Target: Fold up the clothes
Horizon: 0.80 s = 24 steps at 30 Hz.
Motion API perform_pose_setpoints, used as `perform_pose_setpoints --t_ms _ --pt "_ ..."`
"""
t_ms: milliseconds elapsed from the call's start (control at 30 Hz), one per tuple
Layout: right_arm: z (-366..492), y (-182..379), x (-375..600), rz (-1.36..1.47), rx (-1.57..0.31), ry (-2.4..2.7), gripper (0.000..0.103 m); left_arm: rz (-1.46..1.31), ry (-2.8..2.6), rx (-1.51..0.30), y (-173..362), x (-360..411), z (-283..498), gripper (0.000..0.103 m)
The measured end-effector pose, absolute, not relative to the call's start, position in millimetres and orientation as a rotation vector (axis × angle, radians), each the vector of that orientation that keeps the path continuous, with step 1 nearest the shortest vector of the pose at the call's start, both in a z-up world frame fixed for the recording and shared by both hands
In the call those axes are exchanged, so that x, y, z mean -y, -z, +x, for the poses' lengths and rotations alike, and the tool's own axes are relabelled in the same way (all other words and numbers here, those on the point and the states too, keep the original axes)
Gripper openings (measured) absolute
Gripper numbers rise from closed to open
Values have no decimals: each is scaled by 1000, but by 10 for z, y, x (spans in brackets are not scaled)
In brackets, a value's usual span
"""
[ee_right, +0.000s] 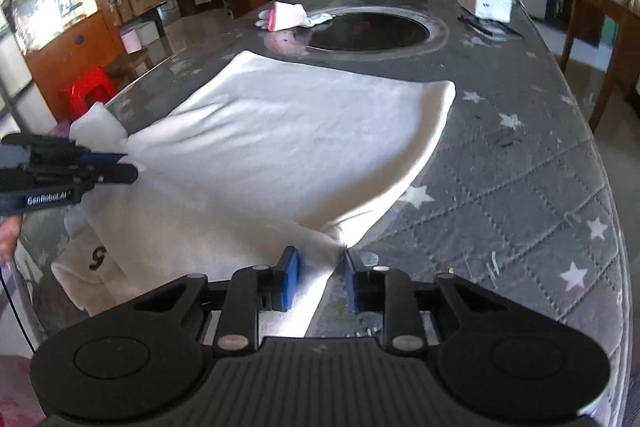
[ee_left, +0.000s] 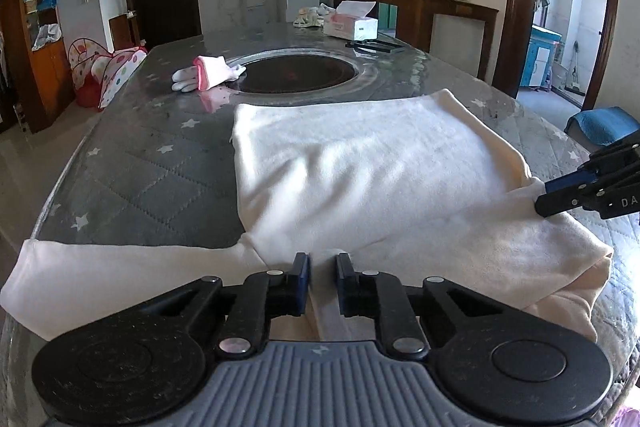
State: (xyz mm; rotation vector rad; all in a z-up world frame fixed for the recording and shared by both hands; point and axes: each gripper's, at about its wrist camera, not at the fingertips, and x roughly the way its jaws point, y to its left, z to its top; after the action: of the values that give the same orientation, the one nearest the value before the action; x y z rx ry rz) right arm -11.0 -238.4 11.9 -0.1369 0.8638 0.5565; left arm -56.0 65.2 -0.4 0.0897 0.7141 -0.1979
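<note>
A white garment point(ee_left: 360, 163) lies spread on the grey quilted table point(ee_left: 160, 187); it also shows in the right wrist view point(ee_right: 260, 155). My left gripper point(ee_left: 323, 279) is shut on the garment's near edge, with a fold of cloth pinched between its fingers. It appears in the right wrist view point(ee_right: 128, 163) at the garment's left edge. My right gripper point(ee_right: 320, 267) holds the garment's near right corner between slightly parted fingers. It appears in the left wrist view point(ee_left: 544, 199) gripping the right edge. A sleeve point(ee_left: 120, 275) trails left.
A round black cooktop point(ee_left: 296, 73) sits in the table's middle. A folded pink and white cloth point(ee_left: 208, 73) lies beside it. A tissue box point(ee_left: 352, 21) and dark utensils point(ee_left: 376, 46) are at the far end. A red stool point(ee_right: 90, 87) stands left of the table.
</note>
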Motion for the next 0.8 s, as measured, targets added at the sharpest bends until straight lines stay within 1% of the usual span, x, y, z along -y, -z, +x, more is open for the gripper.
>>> perform_pose_setpoints --t_ms 100,200,367,433,467,500,533,600,767,800 --pt "-134 -201 2338 -180 -827 -580 25 98 199 -716 0 -641 -546 16" --pt "-136 -256 2260 -254 -768 -599 36 105 197 -715 -3 -632 -538 19" --pt "-83 -196 2147 -325 -755 -652 36 125 209 -707 6 -630 -545 16" --pt "-76 -157 2121 -354 -759 -654 34 126 209 -705 -9 -630 -541 13" --pt "-78 -151 2119 -360 -759 -651 31 126 211 -701 -20 -631 -542 13" --pt "-81 -152 2123 -362 -759 -647 20 126 213 -695 -34 -632 -544 12" --pt "-89 -159 2135 -365 -758 -643 14 121 211 -689 -49 -634 -541 12" --pt "-104 -180 2172 -368 -757 -635 11 118 209 -680 -59 -630 -521 12" --pt "-101 -150 2265 -327 -770 -607 11 119 200 -681 -12 -614 -461 12" --pt "-105 -150 2266 -327 -768 -606 11 126 197 -689 10 -606 -448 15"
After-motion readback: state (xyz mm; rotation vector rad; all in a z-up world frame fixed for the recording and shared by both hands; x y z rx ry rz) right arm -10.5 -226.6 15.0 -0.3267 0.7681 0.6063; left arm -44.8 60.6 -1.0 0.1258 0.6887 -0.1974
